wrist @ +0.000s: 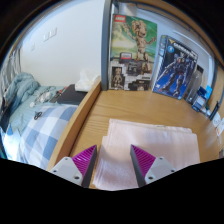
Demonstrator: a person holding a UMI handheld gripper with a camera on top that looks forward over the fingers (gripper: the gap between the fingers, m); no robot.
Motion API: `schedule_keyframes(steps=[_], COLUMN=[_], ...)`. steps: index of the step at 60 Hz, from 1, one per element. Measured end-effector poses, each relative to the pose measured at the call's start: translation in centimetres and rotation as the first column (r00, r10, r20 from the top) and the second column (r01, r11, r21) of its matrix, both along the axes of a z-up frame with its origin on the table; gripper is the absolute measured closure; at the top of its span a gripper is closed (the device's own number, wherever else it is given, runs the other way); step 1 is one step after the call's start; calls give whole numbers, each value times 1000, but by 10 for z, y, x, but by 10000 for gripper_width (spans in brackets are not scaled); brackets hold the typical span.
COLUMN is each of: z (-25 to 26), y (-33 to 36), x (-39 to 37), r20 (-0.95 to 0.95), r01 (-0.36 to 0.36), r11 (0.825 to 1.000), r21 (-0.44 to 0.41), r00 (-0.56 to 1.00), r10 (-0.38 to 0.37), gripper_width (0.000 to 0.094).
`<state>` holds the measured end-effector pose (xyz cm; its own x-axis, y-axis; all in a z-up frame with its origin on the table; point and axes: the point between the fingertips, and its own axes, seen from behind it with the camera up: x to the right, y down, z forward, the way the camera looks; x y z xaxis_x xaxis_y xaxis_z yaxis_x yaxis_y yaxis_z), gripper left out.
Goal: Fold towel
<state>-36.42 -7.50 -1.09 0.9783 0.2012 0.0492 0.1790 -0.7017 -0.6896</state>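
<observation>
Two open fingers [113, 160] hover empty over the towel [150, 150]; boxes [133, 55] stand beyond.

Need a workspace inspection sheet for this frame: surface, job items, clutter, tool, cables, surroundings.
Surface: wooden desk, mostly bare.
Job's things: white towel lying flat on the desk, just ahead of and under the fingers.
Clutter: two boxes standing against the wall at the desk's far edge.
Tool: tool open, purple pads apart over the towel's near edge, holding nothing.
Cables: nothing seen.
Surroundings: bed with a checked blanket beside the desk; white wall behind.
</observation>
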Motion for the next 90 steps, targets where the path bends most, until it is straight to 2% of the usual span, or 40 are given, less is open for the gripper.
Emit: schedule_keyframes(steps=[3, 10, 16, 22, 27, 31, 35, 40, 45, 54, 60, 64, 65, 66, 67, 69, 70, 80, 83, 84, 87, 90], z=[-7, -4, -8, -8, -6, 13, 44, 88, 117, 115, 82, 54, 47, 40, 33, 23, 23, 84, 112, 121, 151, 180], y=[-1, 6, 5, 6, 6, 7, 13, 22, 26, 30, 25, 23, 24, 23, 19, 16, 16, 3, -10, -14, -26, -38], x=[2, -2, 2, 1, -1, 1, 11, 43, 85, 183, 239, 267, 274, 280, 285, 296, 298, 312, 322, 324, 331, 346], r20=[25, 56, 111, 124, 60, -39, -98, -124, -147, -116, -70, -30, -19, -6, 8, 18, 13, -142, -181, -193, -222, -241], r01=[-4, -29, -46, -57, -47, -22, 12, 25, 69, 173, 235, 228, 226, 223, 224, 220, 217, 156, 130, 119, 105, 91], r11=[1000, 999, 997, 997, 999, 1000, 1000, 997, 993, 980, 971, 973, 974, 975, 975, 975, 976, 987, 991, 992, 993, 992], r21=[-13, 35, 65, 56, 21, 2, 22, 69, 92, 93, 47, 24, 18, 10, -6, -28, -28, 31, 40, 42, 62, 89], r00=[1000, 998, 993, 991, 997, 999, 995, 992, 988, 980, 970, 973, 974, 975, 975, 975, 976, 979, 976, 975, 971, 968], r10=[4, 28, 39, 50, 46, 22, -9, -16, -55, -162, -231, -228, -225, -223, -224, -220, -216, -150, -120, -109, -89, -67], gripper_width=[297, 442, 875, 878, 878, 878, 878, 879, 877, 879, 748, 744, 712, 622, 620, 491, 490, 416, 333, 259, 142, 124])
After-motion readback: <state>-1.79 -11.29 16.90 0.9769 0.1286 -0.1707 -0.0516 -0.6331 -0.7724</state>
